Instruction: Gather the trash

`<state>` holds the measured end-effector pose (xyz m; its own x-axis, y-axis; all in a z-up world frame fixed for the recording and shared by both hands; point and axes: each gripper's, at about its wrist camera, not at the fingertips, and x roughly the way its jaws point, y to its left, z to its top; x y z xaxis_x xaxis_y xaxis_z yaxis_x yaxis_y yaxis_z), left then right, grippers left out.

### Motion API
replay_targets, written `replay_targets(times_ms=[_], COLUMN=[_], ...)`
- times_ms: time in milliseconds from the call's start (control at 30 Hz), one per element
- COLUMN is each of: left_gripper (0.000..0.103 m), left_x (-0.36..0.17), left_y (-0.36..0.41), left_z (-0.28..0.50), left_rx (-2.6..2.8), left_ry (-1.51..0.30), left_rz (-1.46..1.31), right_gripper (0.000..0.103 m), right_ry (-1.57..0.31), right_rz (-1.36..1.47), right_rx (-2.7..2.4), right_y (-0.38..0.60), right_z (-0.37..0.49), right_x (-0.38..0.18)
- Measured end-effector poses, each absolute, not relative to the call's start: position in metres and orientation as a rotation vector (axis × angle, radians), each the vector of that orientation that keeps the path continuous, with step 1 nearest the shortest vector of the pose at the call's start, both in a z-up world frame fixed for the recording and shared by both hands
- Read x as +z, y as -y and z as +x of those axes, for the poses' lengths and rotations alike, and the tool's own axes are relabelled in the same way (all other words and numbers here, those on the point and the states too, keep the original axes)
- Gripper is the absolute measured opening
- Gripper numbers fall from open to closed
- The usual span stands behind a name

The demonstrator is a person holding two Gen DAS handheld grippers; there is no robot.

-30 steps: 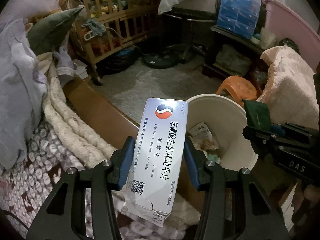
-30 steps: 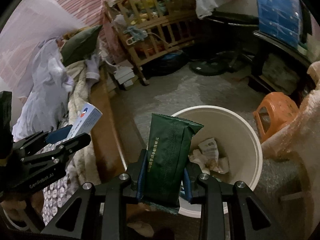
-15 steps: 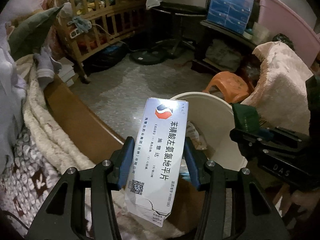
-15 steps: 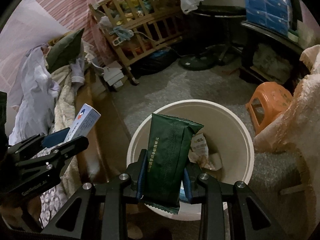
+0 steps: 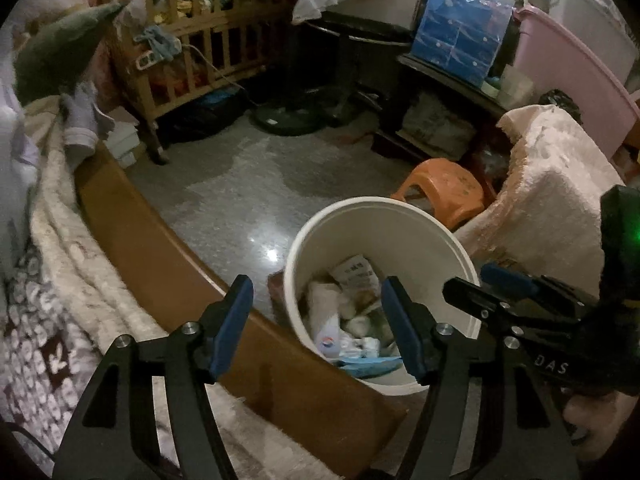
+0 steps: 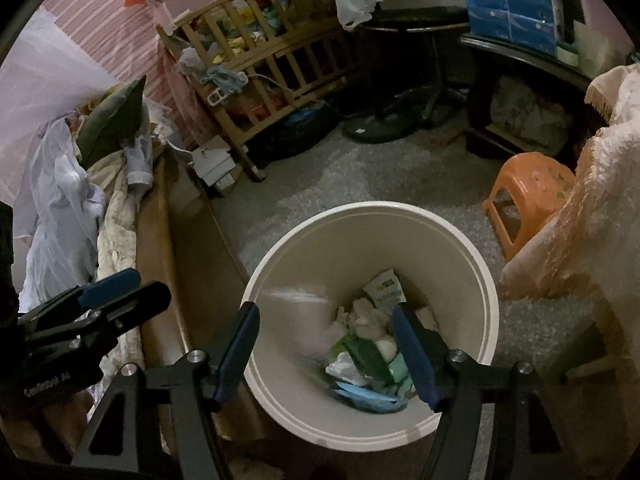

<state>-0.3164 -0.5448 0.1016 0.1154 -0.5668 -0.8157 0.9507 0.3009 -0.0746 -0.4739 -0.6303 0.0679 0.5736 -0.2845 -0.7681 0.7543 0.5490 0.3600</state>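
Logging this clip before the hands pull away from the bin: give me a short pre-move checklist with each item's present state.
1. Left gripper empty, jaws just opened: ok.
2. Right gripper empty, jaws just opened: ok.
3. Dark green foil packet inside the round white plastic bin: ok.
4. White medicine box with the red-and-blue logo inside the bin: ok, though blurred.
5. Bin upright, nothing hanging over its rim: ok.
6. More trash left on the bed: cannot tell.
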Motion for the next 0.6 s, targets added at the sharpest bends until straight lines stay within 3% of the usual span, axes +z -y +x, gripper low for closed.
replay_targets(times_ms=[600], left_gripper=[0.065], left_x=[0.15], left_y=[0.471], left_z=[-0.311], left_rx=[-1.093], left_ry=[-0.705], left_rz=[0.46], right_gripper=[0.066], right_ry=[-0.641], right_rz=[0.492], right_rx=[-0.752], right_y=[0.564], right_z=[-0.458], right_x=[0.133])
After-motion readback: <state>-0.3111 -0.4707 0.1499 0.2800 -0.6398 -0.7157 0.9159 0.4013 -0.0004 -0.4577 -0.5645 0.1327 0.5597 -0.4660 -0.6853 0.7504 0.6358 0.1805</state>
